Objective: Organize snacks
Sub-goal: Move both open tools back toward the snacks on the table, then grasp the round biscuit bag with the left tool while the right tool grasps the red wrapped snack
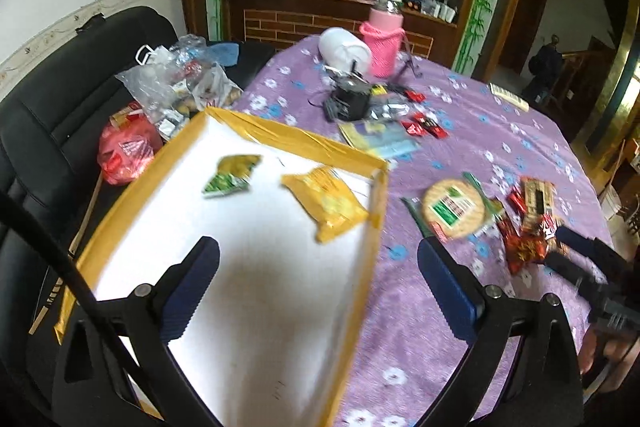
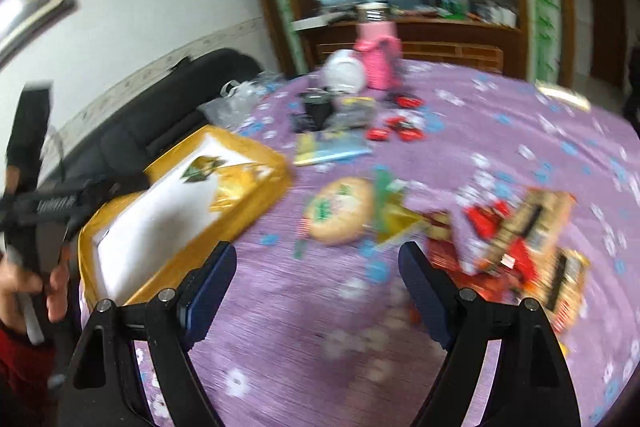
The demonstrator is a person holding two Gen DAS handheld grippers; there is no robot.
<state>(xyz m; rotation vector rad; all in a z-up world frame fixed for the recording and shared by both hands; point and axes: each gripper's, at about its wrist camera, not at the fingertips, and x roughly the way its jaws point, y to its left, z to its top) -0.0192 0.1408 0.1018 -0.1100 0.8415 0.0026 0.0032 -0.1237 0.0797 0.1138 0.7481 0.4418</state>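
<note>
the snacks are split between a box and the tabletop. inside the white box (image 1: pixel 256 267) with yellow-taped edges lie two packets: a green and yellow packet (image 1: pixel 231 174) toward the far left and a yellow packet (image 1: pixel 330 205) against the right wall, the two apart from each other. the box sits at the left edge of the tabletop (image 1: pixel 460 315), which is covered in a purple cloth with blue and white flowers.

just right of the box, on the cloth, lies a round cracker pack (image 1: pixel 454 205) with a green and red label. beside it to the right is a loose pile of red wrapped snacks (image 1: pixel 524 247) and a tan patterned packet (image 1: pixel 538 201). farther back, small red candies (image 1: pixel 424 127) are scattered near a flat blue and yellow packet (image 1: pixel 376 139).

the left tongs (image 1: pixel 320 291) hang wide over the near part of the box, nothing between the fingers. the right tongs (image 2: pixel 316 291) stand wide too, empty, above bare cloth in front of the cracker pack; that view is blurred.

at the far side of the tabletop stand a pink sleeved bottle (image 1: pixel 382 39), a white jar on its side (image 1: pixel 342 47) and a small black device (image 1: pixel 350 99). left of the tabletop, a black seat (image 1: pixel 60 99) carries clear plastic bags (image 1: pixel 176 83) and a red bag (image 1: pixel 124 153).
</note>
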